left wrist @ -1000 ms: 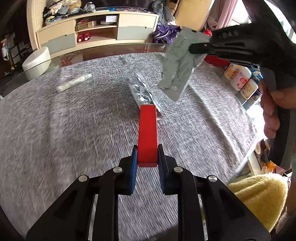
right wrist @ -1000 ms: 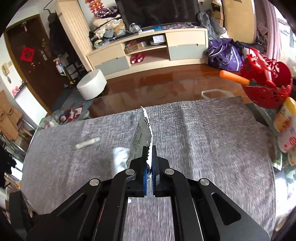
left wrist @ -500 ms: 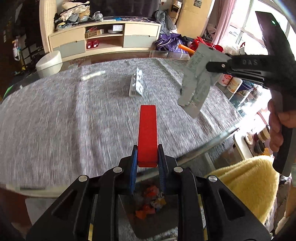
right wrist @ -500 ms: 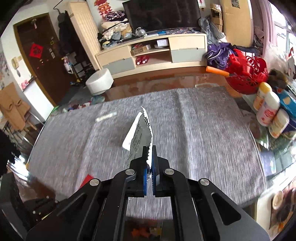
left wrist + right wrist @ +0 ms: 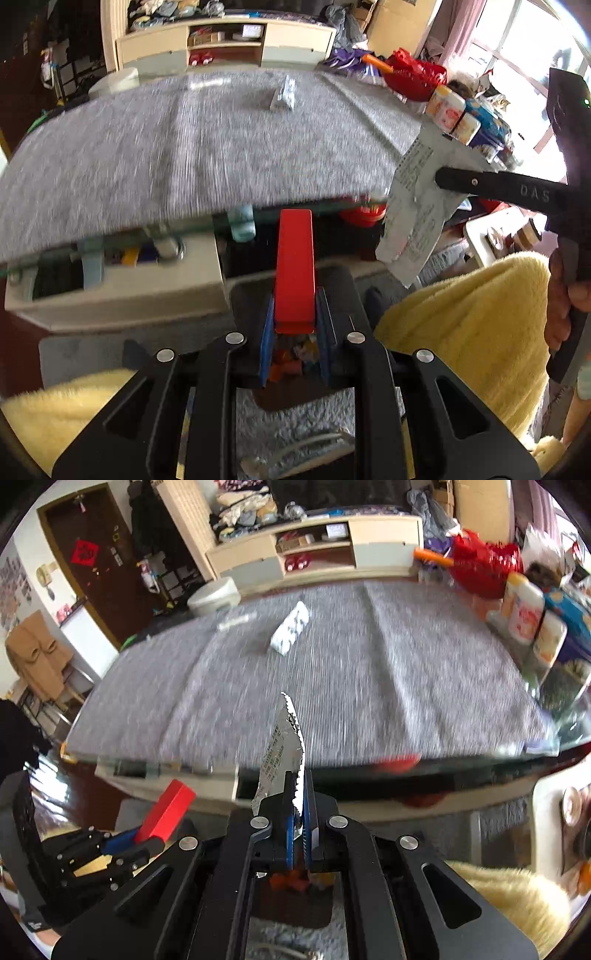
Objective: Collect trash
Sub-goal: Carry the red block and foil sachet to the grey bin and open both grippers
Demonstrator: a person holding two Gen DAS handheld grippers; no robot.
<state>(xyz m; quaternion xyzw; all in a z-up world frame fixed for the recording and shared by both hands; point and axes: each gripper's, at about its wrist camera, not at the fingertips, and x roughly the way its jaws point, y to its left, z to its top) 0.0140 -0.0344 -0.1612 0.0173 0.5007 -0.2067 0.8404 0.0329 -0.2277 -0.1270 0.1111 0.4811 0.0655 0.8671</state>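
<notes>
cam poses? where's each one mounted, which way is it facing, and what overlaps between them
Left wrist: on the left gripper, looking forward and down past the table edge; shows its fingers clamping a red box, the right gripper, a hand.
Right wrist: on the right gripper, facing the grey cloth; shows its fingers shut on a foil wrapper, the left gripper at lower left.
Shared: box, wrapper, cloth, blister pack, bin below.

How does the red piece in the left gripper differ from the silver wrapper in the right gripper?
The red box is a stiff, plain rectangular block; the silver wrapper is thin, crinkled foil with print and a jagged torn edge. The left gripper holds the box with its pads apart at the box's width; the right gripper is pinched almost flat on the wrapper. Both are held off the table, past its near edge.
</notes>
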